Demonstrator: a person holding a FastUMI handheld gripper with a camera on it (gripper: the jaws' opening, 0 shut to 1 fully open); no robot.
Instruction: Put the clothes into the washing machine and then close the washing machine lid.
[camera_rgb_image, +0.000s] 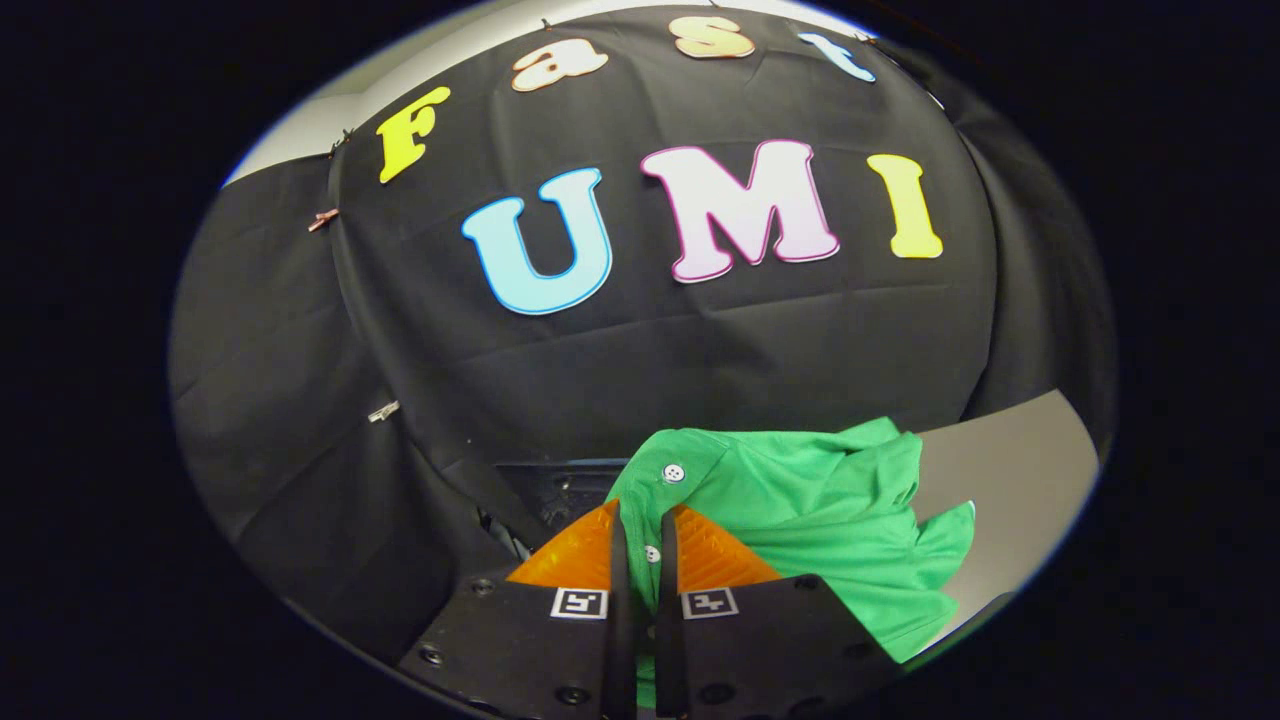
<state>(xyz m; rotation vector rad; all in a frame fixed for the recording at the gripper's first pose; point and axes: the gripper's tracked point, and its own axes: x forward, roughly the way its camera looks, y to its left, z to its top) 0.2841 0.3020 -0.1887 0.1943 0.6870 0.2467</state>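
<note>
- The gripper has its jaws drawn nearly together, with a thin fold of the green shirt pinched between them along the buttoned placket.
- Both fingers seem to press on that strip of cloth; one small white button sits in the narrow gap and another lies just ahead of the tips.
- The rest of the shirt bunches far and right of the jaws, with one hem drooping toward the pale counter on the right.
- I cannot tell whether the shirt is lifted clear or resting partly on the counter.
- Just beyond the fingers on the left is a dark opening, perhaps the washing machine, though too little is visible to be sure. Black booth cloth hangs behind.
- My judgement: the shirt is gripped but not yet in the drum, and the lid is not yet closed.
- Risk one: the hold is on a thin edge near buttons, so the cloth could slide out if swung quickly.
- Risk two: the loose trailing part could catch on the counter edge or drape over the machine's rim, leaving fabric outside to foul the lid.
</note>
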